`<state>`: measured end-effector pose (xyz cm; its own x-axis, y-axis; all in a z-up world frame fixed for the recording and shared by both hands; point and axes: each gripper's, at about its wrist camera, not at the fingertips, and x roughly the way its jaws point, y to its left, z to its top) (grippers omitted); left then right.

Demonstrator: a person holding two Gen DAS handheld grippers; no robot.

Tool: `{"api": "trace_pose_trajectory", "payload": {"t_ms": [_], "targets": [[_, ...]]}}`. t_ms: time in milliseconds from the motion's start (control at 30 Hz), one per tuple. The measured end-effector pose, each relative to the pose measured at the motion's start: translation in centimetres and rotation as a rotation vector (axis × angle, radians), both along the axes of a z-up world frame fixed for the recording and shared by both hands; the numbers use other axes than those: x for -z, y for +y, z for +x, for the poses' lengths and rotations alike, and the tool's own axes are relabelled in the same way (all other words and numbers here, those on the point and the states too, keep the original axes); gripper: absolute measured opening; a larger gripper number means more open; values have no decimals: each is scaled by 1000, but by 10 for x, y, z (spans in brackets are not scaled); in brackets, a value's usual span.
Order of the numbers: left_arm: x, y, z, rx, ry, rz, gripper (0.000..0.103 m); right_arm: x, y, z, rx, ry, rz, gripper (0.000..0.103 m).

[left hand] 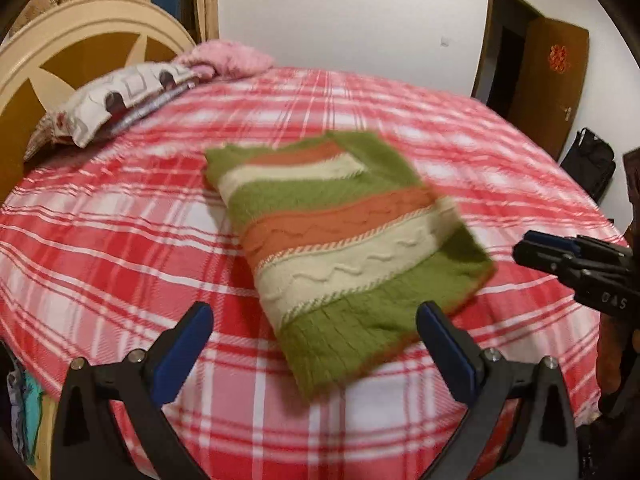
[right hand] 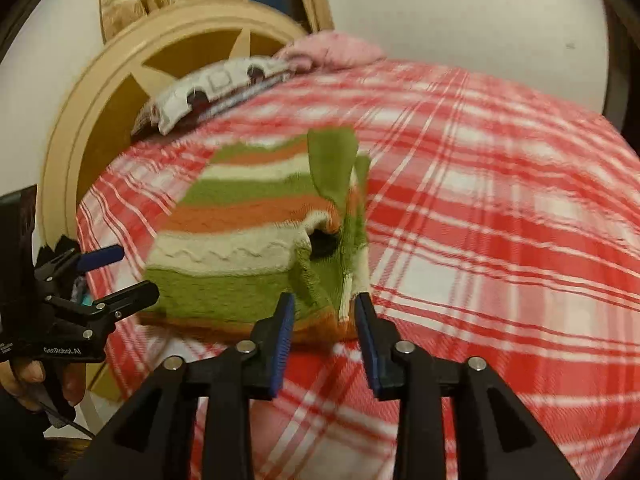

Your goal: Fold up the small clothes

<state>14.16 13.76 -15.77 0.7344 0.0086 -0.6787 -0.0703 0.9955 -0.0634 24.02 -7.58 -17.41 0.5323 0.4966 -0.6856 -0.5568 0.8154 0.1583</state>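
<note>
Both tongs stood over the bed, and neither held anything.

Left wrist view: your left tongs (left hand: pixel 314 326) were spread as wide as they go, the blue pads (left hand: pixel 188 354) apart at the bottom of the picture and nothing pressed between them. The near corner of the folded sweater (left hand: pixel 340 240) showed in the gap beyond the tips, lying flat on the red and white checked blanket (left hand: pixel 120 248); it touched neither pad. The sweater, striped green, orange and cream, sat near the middle of the bed as a tidy rectangle. Your right tongs (left hand: pixel 540 250) reached in from the right edge, their tips just beside the sweater's right side; from here you could not tell how far they were parted. Behind the sweater lay a patterned pillow (left hand: pixel 120 100) and a pink cloth (left hand: pixel 232 56), against a round cream headboard (left hand: pixel 80 32). A brown door (left hand: pixel 548 80) stood open at the far right.

Right wrist view: your right tongs (right hand: pixel 325 304) were partly open, the pads set narrowly apart. Loose green folds at the sweater's (right hand: pixel 240 248) right edge rose just beyond the tips, but the pads did not press on them. Your left tongs (right hand: pixel 120 276) came in from the left with their fingers parted, held by a hand (right hand: pixel 44 384), their tips near the sweater's left edge. The blanket (right hand: pixel 500 240) filled the right half; the pillow (right hand: pixel 208 88) and headboard (right hand: pixel 104 120) lay behind.
</note>
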Motion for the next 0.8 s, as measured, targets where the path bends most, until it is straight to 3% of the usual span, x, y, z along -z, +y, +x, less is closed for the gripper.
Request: {"api": "trace_pose_trajectory", "payload": {"t_ms": [100, 400, 800], "targets": [[-24, -2, -23, 3, -59, -2, 103, -28, -14, -29, 29, -89, 35, 50], [-81, -8, -57, -5, -237, 5, 103, -92, -27, -91, 76, -313, 71, 51], [-96, -11, -70, 4, -287, 16, 103, -110, -25, -116, 51, -351, 84, 52]]}}
